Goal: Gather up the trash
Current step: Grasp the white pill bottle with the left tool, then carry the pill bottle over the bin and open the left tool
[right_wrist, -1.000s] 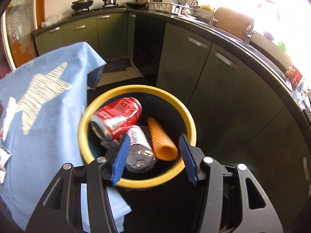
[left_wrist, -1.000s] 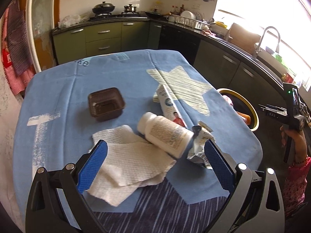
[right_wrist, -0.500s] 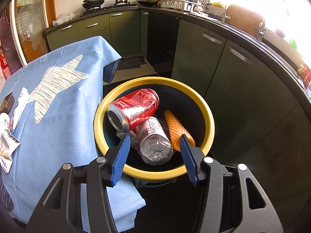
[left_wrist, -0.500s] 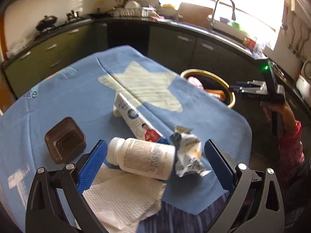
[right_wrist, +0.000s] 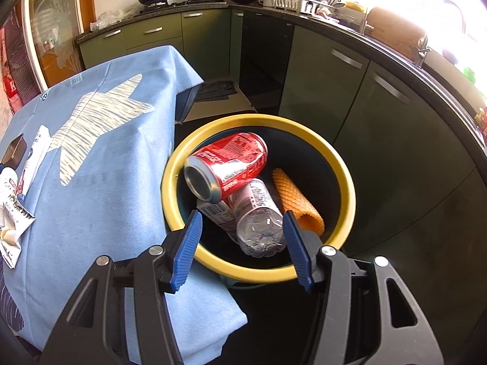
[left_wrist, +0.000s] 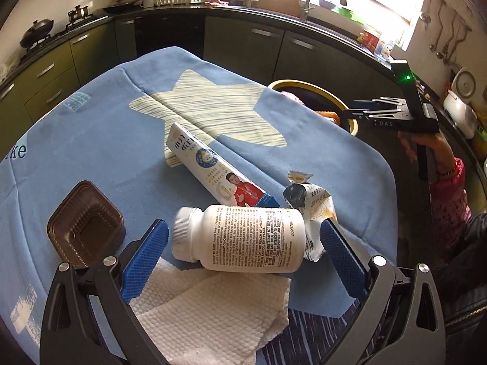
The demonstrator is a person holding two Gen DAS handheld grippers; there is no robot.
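Five loose items lie on the counter: one white pill bottle (left_wrist: 240, 238) on its side, one long carton (left_wrist: 213, 170) with a printed figure, one crumpled foil wrapper (left_wrist: 310, 203), one brown plastic tray (left_wrist: 85, 231), and one stack of white paper towels (left_wrist: 210, 313). The bottle rests partly on the towels, its base touching the wrapper and its side just beside the carton's near end; the tray sits apart at the left.

One yellow-rimmed bin (right_wrist: 344, 170) stands on the floor against the counter's edge. It holds four visible pieces: one red drink can (right_wrist: 228, 164), one clear plastic bottle (right_wrist: 258, 222), one orange foam mesh sleeve (right_wrist: 296, 200), and one printed pack (right_wrist: 217, 214) under the can.

Two grippers are present. The left gripper (left_wrist: 243, 243) has its jaws spread wide, one on either side of the pill bottle, neither pad pressing on it. The right gripper (right_wrist: 242, 243) hangs over the bin with its jaws apart and nothing between them; a hand (left_wrist: 426, 146) with a patterned pink sleeve grips its handle.

The counter is covered by one blue cloth (left_wrist: 106, 127) bearing a pale striped star, with a dark striped cloth beneath. The room is a kitchen: olive-green cabinets under a dark worktop, one stove with pans, one dish rack, one sink tap below a bright window.
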